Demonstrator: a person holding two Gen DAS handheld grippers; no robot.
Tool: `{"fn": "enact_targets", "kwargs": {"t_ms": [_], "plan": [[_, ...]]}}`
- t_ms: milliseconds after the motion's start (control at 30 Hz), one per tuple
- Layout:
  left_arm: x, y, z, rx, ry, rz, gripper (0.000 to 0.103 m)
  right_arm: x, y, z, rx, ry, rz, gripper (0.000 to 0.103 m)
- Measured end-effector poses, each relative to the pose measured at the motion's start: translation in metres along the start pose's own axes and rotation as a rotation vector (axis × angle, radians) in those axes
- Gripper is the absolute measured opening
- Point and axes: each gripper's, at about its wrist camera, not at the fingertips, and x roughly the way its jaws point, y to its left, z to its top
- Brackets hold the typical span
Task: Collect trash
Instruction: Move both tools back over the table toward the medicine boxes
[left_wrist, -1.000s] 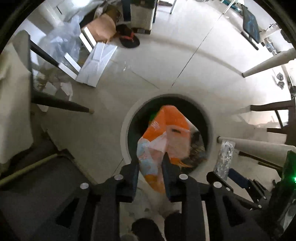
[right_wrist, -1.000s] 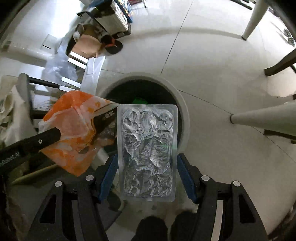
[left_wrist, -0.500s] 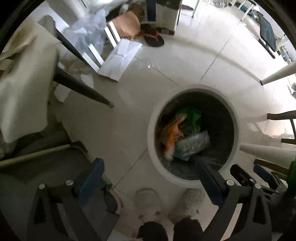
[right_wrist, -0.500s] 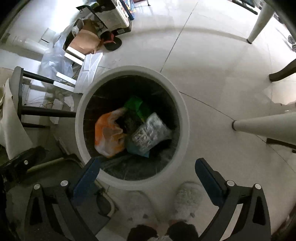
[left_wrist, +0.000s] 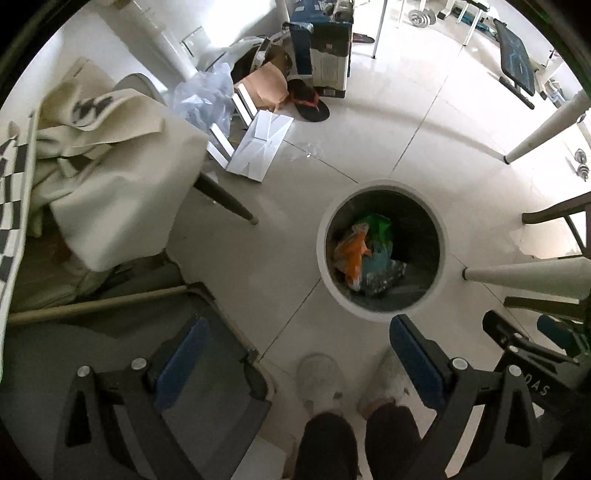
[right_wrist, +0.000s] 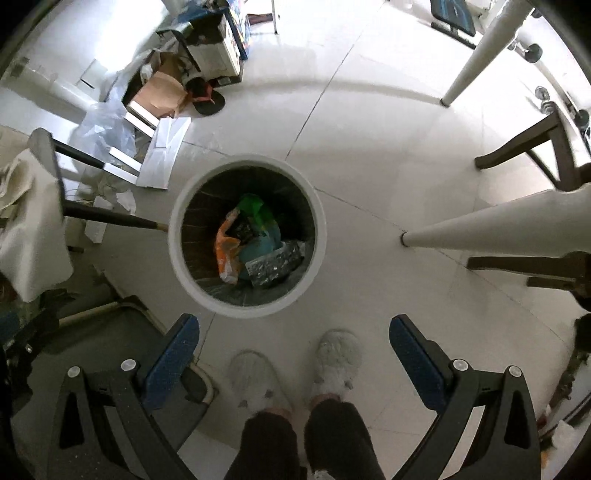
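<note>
A round white trash bin (left_wrist: 382, 186) stands on the tiled floor; it also shows in the right wrist view (right_wrist: 247, 311). Inside lie an orange bag (left_wrist: 351, 258), a silvery plastic blister tray (left_wrist: 384, 278) and green wrapping (left_wrist: 376, 223). In the right wrist view the orange bag (right_wrist: 226, 254), the tray (right_wrist: 275, 266) and the green wrapping (right_wrist: 255, 208) show too. My left gripper (left_wrist: 299, 354) is open and empty, high above the floor, bin ahead to the right. My right gripper (right_wrist: 293, 349) is open and empty, bin ahead to the left.
A chair with a cream cloth (left_wrist: 110, 184) stands left of the bin. Boxes, cardboard and plastic (left_wrist: 266, 92) litter the far floor. White table legs (right_wrist: 498, 225) and dark chair legs (right_wrist: 524, 147) stand to the right. The person's slippered feet (right_wrist: 291, 369) are just below the bin.
Both grippers opened and dropped the orange bag and the blister tray into the bin. Both have since risen higher, so the bin looks smaller.
</note>
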Motion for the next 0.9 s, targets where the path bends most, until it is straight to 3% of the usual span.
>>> {"fn": "enact_targets", "kwargs": {"t_ms": [567, 733, 900], "plan": [[-0.199, 0.041, -0.028, -0.013, -0.079, -0.045, 0.101, -0.234, 0.022, -0.033, -0.017, -0.044, 0.036, 0.103], [-0.257, 0.046, -0.016, 0.007, -0.157, -0.003, 0.101, -0.305, 0.021, -0.028, 0.023, -0.087, 0.087, 0.103], [-0.304, 0.041, 0.028, -0.008, -0.272, -0.004, 0.101, -0.37, -0.002, 0.007, 0.105, -0.153, 0.148, 0.103]]}}
